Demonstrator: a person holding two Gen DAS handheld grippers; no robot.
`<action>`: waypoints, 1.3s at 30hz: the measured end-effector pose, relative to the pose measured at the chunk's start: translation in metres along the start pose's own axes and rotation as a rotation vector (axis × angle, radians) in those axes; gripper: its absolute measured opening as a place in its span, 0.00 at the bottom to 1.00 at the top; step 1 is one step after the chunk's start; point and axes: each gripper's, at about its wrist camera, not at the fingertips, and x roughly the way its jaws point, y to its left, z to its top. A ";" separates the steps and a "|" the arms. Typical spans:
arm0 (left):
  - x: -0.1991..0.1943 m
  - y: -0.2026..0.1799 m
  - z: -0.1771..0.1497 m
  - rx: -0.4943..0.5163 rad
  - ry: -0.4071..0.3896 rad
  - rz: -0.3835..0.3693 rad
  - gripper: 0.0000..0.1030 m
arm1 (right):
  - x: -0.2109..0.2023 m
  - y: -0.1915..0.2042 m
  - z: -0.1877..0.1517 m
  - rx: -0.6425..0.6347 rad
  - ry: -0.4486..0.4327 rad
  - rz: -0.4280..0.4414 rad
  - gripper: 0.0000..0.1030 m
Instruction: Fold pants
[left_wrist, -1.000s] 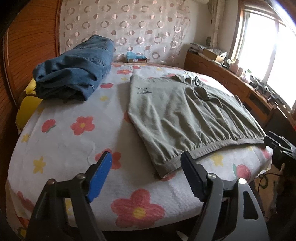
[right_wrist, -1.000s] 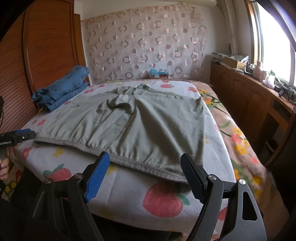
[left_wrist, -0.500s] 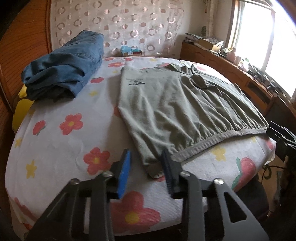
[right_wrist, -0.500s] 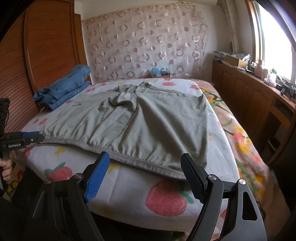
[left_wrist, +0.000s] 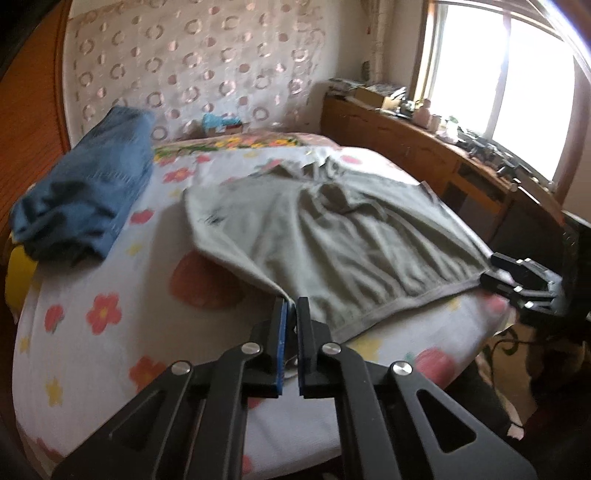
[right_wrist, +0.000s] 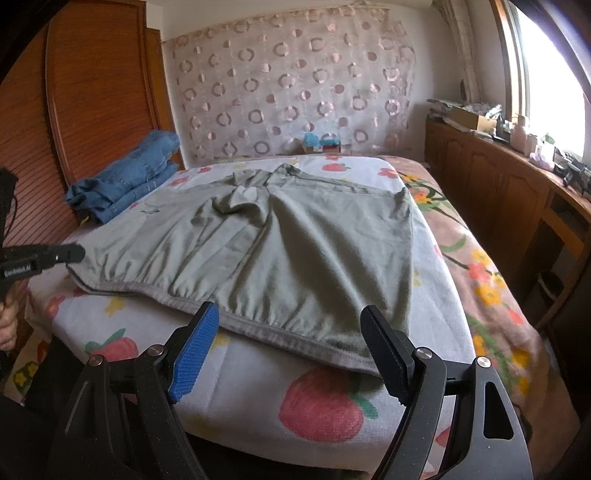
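On the bed (right_wrist: 258, 391), the left gripper (left_wrist: 290, 310) had its jaws clamped on the pants (right_wrist: 295, 258) corner; the right gripper (right_wrist: 291, 354) hovered, jaws apart, at the waistband.

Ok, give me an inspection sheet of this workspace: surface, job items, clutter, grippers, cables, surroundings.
Surface: bed with a flower and fruit print cover.
Job's things: grey-green pants spread flat, waistband toward the grippers; near left corner lifted off the cover.
Clutter: folded blue jeans at the far left; small blue box at the head of the bed.
Grippers: left gripper shut on the pants' corner; right gripper open, at the waistband's right end, not gripping.
Cables: dark cord on the floor, right of the bed.
Surroundings: patterned curtain, wooden cabinets, bright window.
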 end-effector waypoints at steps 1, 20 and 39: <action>0.001 -0.004 0.005 0.008 -0.003 -0.010 0.00 | 0.000 0.001 0.000 -0.006 0.001 0.008 0.69; 0.004 -0.049 0.036 0.067 -0.030 -0.033 0.20 | -0.001 0.004 0.014 -0.014 -0.013 0.040 0.52; 0.027 -0.006 -0.011 0.003 0.065 0.013 0.33 | 0.018 0.063 0.044 -0.086 -0.016 0.192 0.52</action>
